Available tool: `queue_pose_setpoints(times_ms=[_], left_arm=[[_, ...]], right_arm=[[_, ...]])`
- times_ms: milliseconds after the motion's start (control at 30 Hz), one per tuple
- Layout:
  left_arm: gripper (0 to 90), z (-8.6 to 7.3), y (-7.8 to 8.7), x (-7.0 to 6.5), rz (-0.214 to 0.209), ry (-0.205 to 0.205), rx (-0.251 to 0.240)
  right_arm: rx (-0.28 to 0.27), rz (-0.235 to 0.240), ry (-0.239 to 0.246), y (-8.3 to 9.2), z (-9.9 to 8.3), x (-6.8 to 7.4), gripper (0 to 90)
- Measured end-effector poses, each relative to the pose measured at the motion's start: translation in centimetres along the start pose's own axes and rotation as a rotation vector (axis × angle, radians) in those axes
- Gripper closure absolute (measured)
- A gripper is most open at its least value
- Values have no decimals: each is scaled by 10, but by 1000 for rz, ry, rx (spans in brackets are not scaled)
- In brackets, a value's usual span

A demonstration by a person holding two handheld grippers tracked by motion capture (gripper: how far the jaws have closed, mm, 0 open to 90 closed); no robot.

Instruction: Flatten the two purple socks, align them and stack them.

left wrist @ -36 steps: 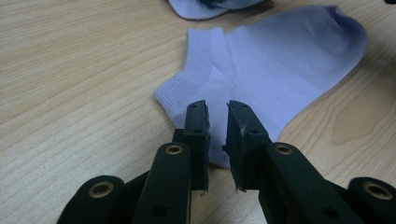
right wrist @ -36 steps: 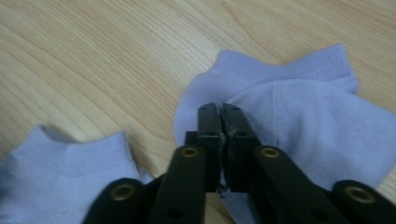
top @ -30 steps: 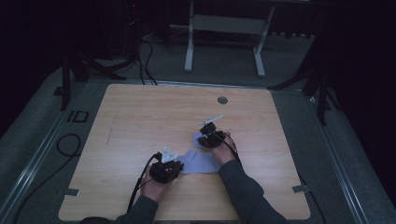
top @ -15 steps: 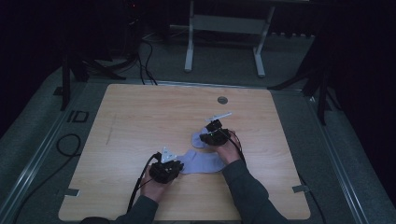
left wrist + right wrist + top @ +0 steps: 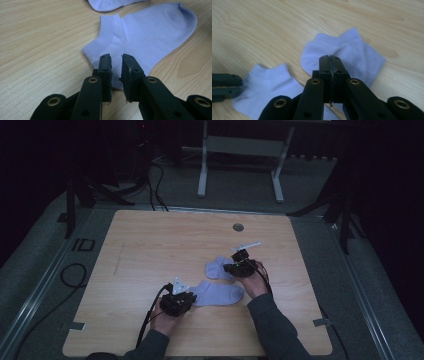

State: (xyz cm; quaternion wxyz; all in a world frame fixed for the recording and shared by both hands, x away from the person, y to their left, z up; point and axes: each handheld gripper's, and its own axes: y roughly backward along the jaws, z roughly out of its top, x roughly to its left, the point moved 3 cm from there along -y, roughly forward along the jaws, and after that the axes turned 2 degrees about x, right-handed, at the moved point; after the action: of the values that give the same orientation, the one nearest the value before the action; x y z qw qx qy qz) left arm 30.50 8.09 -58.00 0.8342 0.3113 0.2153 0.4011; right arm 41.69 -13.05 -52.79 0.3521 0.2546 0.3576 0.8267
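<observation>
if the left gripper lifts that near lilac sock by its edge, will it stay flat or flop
Probably flop: the near sock is thin knit lying limp on the table. Likely very light. The ribbed cuff looks thicker, so the left gripper may hold better there.

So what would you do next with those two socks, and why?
Probably close the left claw on the near sock: its jaws stand slightly apart above that sock's edge. The right claw is shut over the far sock, whether gripping it is unclear.
</observation>
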Motion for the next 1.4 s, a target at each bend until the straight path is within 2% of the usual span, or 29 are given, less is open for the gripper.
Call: queue_pose_setpoints(times_ms=[100,133,333,367,600,667,700,900,967,1233,1400], left_arm=[[780,0,0,0,1,0,2],[779,0,-1,-1,0,-2,5],[779,-1,-1,-1,1,-2,7],[779,-1,-1,-1,1,-1,6],[779,-1,-2,0,0,1,13],[780,-1,-2,0,0,0,13],[780,-1,-2,-1,0,2,13],[779,-1,-3,-1,0,2,14],[779,-1,-3,-1,0,3,14],[779,-2,-3,0,-2,4,15],[780,-1,-3,0,-4,6,16]], right_arm=[[-2,1,-16,2,-4,-6,891],[-6,6,-33,7,-8,-13,891],[-9,-6,-46,11,-14,-21,891],[-6,-14,-62,13,-18,-28,891],[8,-37,-104,16,-30,-44,889],[9,-48,-104,17,-31,-46,889],[17,-69,-108,19,-32,-49,888],[32,-98,-118,21,-38,-58,888],[45,-107,-145,20,-44,-65,886],[59,-139,-177,20,-52,-78,886],[62,-195,-185,24,-55,-84,885]])
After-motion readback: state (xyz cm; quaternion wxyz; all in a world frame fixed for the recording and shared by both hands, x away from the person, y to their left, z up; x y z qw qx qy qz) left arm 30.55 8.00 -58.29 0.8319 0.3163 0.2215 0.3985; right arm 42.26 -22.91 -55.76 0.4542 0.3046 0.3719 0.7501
